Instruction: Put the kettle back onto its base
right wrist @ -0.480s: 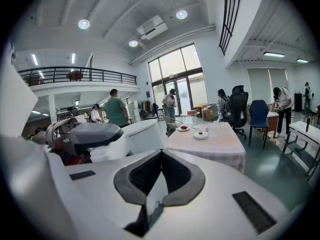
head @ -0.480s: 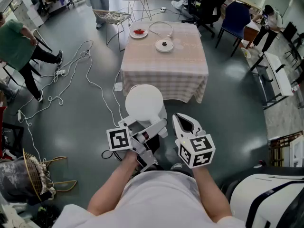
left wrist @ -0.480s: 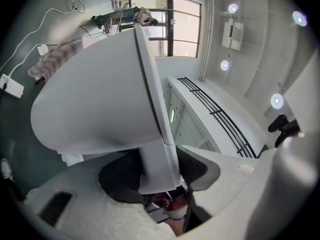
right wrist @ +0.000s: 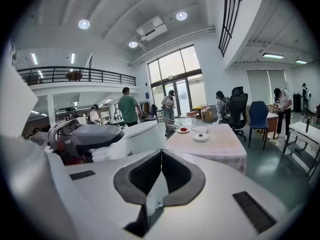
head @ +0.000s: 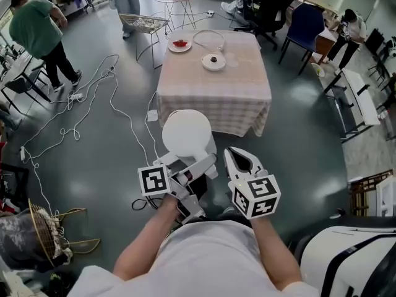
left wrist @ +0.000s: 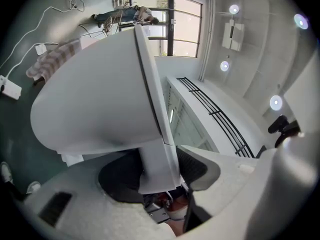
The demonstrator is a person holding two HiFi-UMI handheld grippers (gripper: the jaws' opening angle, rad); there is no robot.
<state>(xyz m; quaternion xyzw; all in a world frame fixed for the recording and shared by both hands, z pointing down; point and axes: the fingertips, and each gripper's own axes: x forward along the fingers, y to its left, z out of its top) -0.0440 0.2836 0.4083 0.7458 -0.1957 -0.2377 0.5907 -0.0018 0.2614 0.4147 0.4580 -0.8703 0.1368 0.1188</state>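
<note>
The white kettle hangs in the air in front of me, well short of the table. My left gripper is shut on its handle, which runs between the two pads in the left gripper view. The kettle's round body fills that view. The round white base with a dark centre lies on the far part of the checked table. It also shows small as the base in the right gripper view, beyond the kettle. My right gripper is shut and empty, its pads meeting.
A plate with red food and a looped white cord lie on the table near the base. White cables trail across the floor at left. A person in green stands far left. Chairs stand beyond the table.
The person in green has walked from the left edge toward the back left. The kettle and both grippers hold about the same place.
</note>
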